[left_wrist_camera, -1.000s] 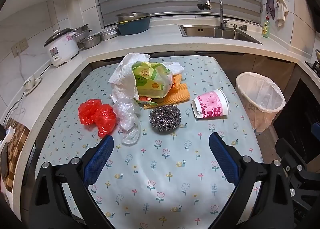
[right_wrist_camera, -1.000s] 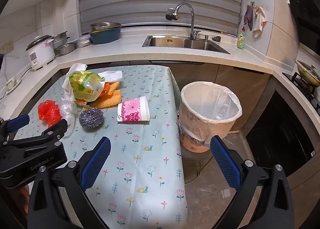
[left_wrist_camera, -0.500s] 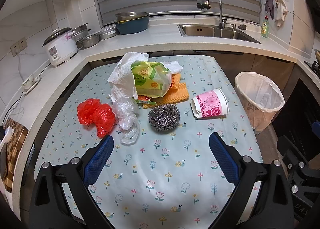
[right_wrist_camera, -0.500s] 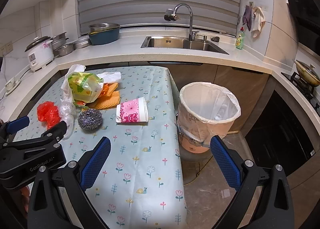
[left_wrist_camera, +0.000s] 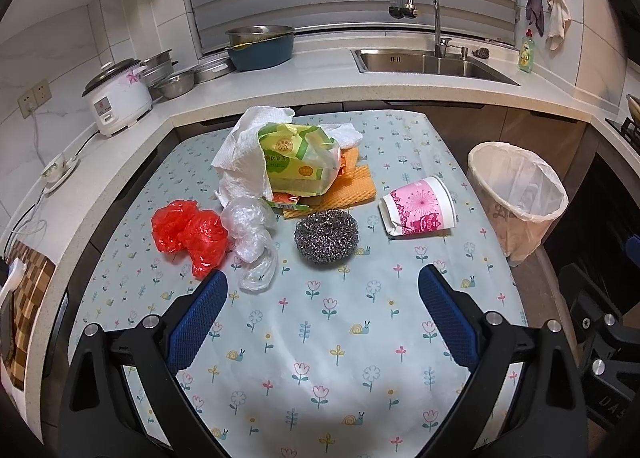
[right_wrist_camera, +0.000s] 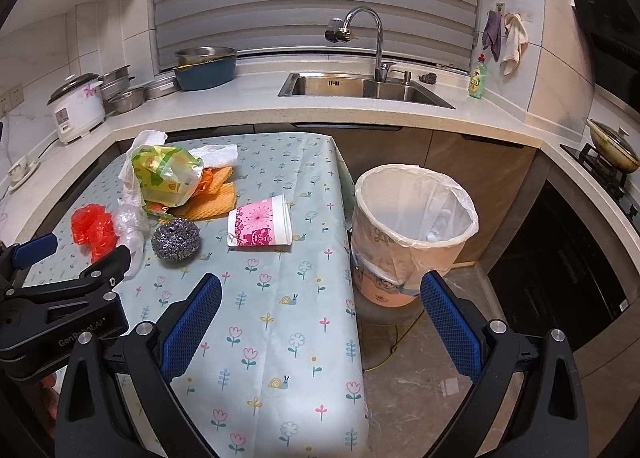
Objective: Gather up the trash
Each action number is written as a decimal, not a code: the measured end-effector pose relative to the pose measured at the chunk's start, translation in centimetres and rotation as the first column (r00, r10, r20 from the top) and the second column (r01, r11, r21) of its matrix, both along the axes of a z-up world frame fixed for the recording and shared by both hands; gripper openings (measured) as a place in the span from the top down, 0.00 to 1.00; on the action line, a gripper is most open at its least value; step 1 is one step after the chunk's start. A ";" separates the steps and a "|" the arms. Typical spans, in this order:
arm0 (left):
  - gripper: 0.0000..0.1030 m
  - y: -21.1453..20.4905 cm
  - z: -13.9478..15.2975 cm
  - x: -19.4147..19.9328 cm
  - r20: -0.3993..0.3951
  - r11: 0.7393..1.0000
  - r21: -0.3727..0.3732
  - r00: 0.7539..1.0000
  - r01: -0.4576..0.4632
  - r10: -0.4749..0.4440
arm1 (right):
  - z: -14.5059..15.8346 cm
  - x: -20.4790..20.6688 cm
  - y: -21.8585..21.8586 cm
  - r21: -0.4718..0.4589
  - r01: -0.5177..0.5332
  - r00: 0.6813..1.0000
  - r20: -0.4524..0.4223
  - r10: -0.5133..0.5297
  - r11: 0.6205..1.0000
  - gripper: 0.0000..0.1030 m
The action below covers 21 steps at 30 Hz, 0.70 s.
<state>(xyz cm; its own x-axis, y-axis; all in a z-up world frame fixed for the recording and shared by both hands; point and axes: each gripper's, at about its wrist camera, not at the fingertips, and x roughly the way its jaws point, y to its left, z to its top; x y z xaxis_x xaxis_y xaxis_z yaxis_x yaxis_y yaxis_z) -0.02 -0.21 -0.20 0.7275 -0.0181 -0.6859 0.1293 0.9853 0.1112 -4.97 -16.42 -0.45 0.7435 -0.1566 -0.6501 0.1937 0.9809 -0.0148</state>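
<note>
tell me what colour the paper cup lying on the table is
Pink floral print on white, the paper cup; clearest in the left wrist view.

My left claw [left_wrist_camera: 322,290]: black plastic frame, blue textured finger pads [left_wrist_camera: 198,322], silver screws along the arms. Right claw [right_wrist_camera: 320,296] same build. White "GenRobot.AI" lettering [right_wrist_camera: 82,334] on the left unit's black body.

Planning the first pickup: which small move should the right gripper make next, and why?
Probably ease the right gripper forward toward the pink paper cup. Its jaws are open and empty, and the cup lies on its side nearest the lined bin.
</note>
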 end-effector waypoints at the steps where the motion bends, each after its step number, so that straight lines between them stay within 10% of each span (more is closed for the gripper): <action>1: 0.11 0.0 0.0 0.0 0.001 1.000 0.001 1.000 -0.001 0.001 | 0.0 0.0 0.0 0.000 0.000 1.000 0.001 0.000 1.000 0.07; 21: 0.11 0.3 0.0 0.0 -0.011 1.000 -0.011 1.000 -0.006 0.005 | 0.0 0.1 -0.1 -0.005 -0.001 1.000 0.001 0.001 1.000 0.07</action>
<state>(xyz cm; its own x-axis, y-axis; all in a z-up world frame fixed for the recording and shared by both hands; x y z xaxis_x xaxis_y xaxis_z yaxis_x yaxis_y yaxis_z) -0.06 0.06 -0.22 0.7198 -0.0215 -0.6939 0.1251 0.9872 0.0992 -4.87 -16.51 -0.47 0.7444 -0.1586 -0.6486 0.1923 0.9812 -0.0193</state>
